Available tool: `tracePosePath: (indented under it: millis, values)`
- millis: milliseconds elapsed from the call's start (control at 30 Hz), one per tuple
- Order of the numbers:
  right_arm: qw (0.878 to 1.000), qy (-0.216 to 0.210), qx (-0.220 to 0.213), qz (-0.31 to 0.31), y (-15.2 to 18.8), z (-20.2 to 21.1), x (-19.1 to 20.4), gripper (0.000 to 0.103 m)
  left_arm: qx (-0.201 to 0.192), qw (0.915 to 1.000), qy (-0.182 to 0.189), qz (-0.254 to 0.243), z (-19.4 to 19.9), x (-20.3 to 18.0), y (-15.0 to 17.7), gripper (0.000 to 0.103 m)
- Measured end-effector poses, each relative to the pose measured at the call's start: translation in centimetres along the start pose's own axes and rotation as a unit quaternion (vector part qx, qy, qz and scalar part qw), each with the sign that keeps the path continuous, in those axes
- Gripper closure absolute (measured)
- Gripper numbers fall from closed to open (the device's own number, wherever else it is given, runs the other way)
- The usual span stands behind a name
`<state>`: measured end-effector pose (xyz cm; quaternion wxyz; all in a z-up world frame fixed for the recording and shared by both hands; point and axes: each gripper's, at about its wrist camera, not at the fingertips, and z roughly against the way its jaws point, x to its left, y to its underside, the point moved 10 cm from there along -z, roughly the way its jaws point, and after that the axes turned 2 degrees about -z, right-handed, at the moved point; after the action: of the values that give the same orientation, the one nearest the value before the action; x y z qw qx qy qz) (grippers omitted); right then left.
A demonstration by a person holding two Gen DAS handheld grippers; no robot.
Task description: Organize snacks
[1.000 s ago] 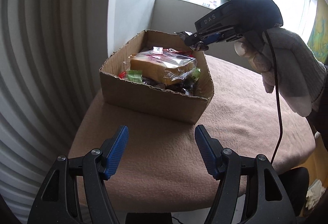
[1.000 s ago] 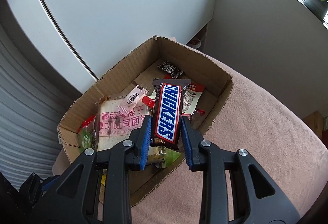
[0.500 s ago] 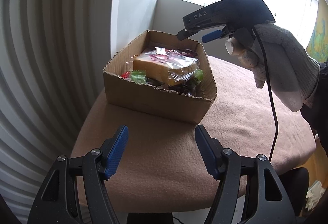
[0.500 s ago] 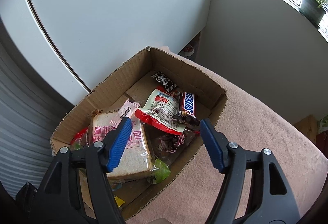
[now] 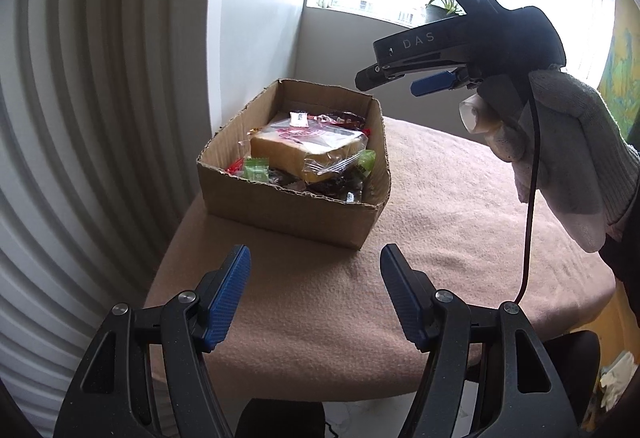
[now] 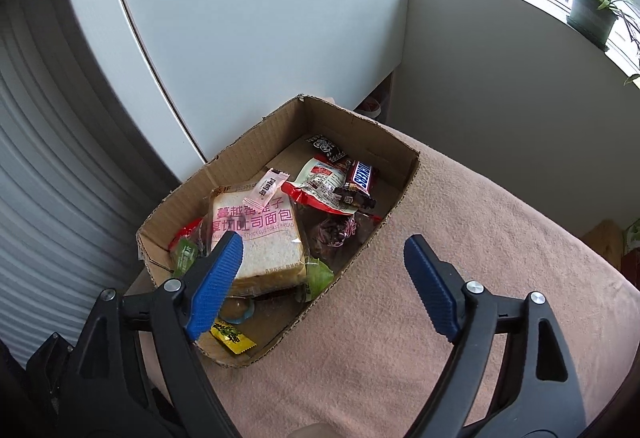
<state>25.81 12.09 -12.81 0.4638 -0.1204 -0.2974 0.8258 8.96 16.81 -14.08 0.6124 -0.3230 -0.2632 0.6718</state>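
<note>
- The right tool (image 6: 322, 280) is hanging above the near right corner of the box (image 6: 404, 173), its fingers spread wide and gripping nothing.
- The left tool (image 5: 316, 292) is sitting low over the worktop (image 5: 440, 205) in front of the box, also wide open and empty, with the box at its 12 o'clock.
- The Snickers (image 6: 362, 173) is lying inside the box at about 12 o'clock from the right tool, beside the red-and-white pouch (image 6: 320, 183), its long axis running roughly 1-to-7 o'clock in the right wrist view.
- The bread (image 6: 256, 238) is filling the middle of the box, just past the right tool's left finger, at roughly 11 o'clock.
- Smaller sweets are lying around it, including a yellow packet (image 6: 232, 336) on the box floor nearest the tool.
- The right tool is the nearer to the box contents; the left is well apart, short of the front wall.
- No snack is showing on the bare worktop, so I judge that sorting is nearly done or the next item is out of view.
</note>
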Motion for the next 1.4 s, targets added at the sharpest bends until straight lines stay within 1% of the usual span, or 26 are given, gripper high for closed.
tracePosePath:
  millis: [333,433,533,567,600,667,700,833,933,1033,1167,1400]
  values:
    - [0.999,-0.003,-0.035,-0.012,3.7,6.0,-2.1,0.016,-0.023,0.9996,0.000,-0.015,3.4,-3.2,-0.8,0.035]
    - [0.999,-0.001,-0.046,-0.010,4.8,7.7,-2.3,0.016,-0.034,0.9993,0.002,-0.017,4.6,-4.2,-1.2,0.029]
    - [0.998,0.005,-0.062,-0.006,5.9,9.3,-2.3,0.015,-0.043,0.9989,-0.001,-0.018,5.7,-4.6,-1.6,0.028]
    - [0.998,0.008,-0.068,-0.004,6.2,9.8,-2.2,0.012,-0.046,0.9988,-0.004,-0.018,6.0,-4.7,-1.6,0.028]
    - [0.997,0.011,-0.075,-0.002,6.6,10.3,-2.1,0.006,-0.048,0.9987,-0.008,-0.017,6.2,-4.6,-1.7,0.027]
    - [0.996,0.015,-0.091,-0.002,7.5,11.1,-1.9,0.002,-0.051,0.9984,-0.017,-0.014,6.7,-4.5,-1.8,0.022]
    - [0.995,0.018,-0.096,0.000,8.0,11.4,-1.8,0.002,-0.053,0.9983,-0.022,-0.012,6.9,-4.3,-1.7,0.022]
    - [0.994,0.030,-0.108,-0.005,9.9,12.0,-1.5,0.002,-0.052,0.9977,-0.042,-0.006,7.1,-3.5,-1.7,0.022]
    - [0.993,0.024,-0.111,-0.021,11.0,11.8,-1.5,0.002,-0.047,0.9970,-0.062,0.002,6.7,-2.5,-1.8,0.022]
    - [0.993,0.023,-0.111,-0.036,11.6,11.6,-1.8,0.002,-0.046,0.9957,-0.079,0.011,6.4,-1.4,-2.1,0.022]
    - [0.991,0.027,-0.115,-0.054,12.2,11.6,-2.6,0.002,-0.050,0.9932,-0.105,0.009,5.9,-0.4,-2.8,0.022]
    - [0.990,0.043,-0.122,-0.061,13.0,11.8,-3.3,0.002,-0.046,0.9927,-0.110,0.017,5.3,-0.1,-3.0,0.022]
